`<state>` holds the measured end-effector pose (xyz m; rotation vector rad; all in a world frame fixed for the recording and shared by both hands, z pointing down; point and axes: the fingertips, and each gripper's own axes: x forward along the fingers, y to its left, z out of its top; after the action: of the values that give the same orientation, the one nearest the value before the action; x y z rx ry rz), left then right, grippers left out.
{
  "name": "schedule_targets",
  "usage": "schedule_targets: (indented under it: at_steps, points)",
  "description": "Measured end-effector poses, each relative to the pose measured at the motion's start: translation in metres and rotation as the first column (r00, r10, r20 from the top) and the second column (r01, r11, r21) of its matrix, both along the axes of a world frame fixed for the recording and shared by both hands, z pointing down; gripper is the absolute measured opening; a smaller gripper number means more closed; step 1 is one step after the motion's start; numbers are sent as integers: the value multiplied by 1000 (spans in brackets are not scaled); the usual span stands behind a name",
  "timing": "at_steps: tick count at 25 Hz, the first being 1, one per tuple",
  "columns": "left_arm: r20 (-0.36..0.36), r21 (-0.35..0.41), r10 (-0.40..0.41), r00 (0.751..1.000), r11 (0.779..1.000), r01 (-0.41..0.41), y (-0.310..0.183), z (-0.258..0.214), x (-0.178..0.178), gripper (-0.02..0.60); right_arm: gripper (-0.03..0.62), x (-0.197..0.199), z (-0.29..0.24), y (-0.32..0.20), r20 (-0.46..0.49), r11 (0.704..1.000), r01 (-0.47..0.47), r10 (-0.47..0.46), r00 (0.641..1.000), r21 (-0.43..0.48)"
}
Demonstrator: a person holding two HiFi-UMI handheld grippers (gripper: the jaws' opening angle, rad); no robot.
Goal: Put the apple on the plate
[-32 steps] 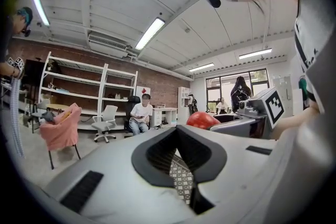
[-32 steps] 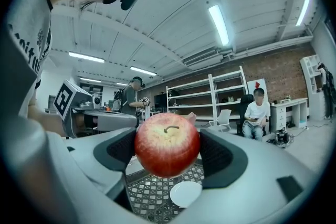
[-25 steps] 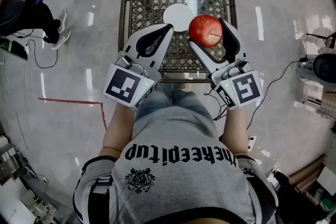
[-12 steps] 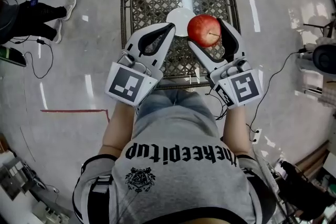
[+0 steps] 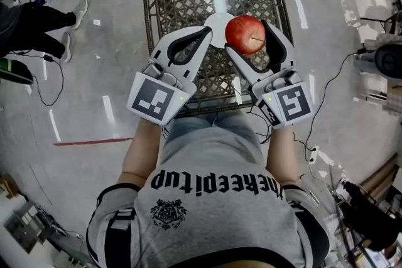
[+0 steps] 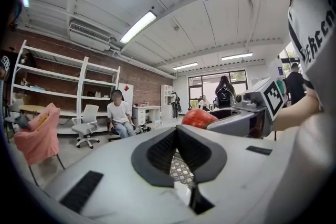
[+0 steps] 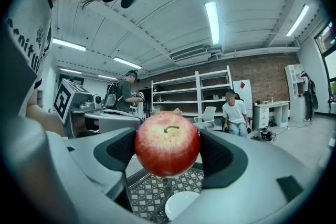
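A red apple (image 5: 245, 34) is clamped between the jaws of my right gripper (image 5: 247, 36), held above the wicker table (image 5: 176, 3). The right gripper view shows the apple (image 7: 167, 142) stem up, filling the gap of the gripper (image 7: 167, 150). A small white plate (image 5: 215, 26) lies on the table just left of the apple; the white plate (image 7: 181, 204) also appears below the apple. My left gripper (image 5: 210, 31) hovers beside it, shut with nothing in it; its tips (image 6: 177, 130) meet, and the apple (image 6: 198, 118) shows to their right.
The table has a dark metal rim (image 5: 148, 22) and stands on a glossy grey floor. A seated person (image 6: 119, 117) and shelves (image 6: 63, 92) are across the room. Cables (image 5: 44, 81) trail on the floor at left; equipment (image 5: 386, 59) stands at right.
The table and plate have drawn slightly closer under the grippers; the apple now overlaps the plate's right edge in the head view. Both grippers keep their states.
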<state>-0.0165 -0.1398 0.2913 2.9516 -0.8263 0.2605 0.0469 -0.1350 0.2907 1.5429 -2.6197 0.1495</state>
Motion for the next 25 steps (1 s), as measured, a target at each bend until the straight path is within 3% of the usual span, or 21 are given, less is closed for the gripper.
schedule_targets:
  at_steps: [6,15,25]
  points:
    - [-3,-9,42,999,999,-42,-16,8,-10,20,382,-13,7,-14,-4,999,-34,34,999,-10]
    - [-4,-24,81,997,996,-81,-19,15,2,20,382,-4,16,-15,-28,997,-65,64,998,-31]
    - [21,-47,66,998,997,-65,-23,36,7,20,382,3,40,-26,-44,996,-55,52,998,-66]
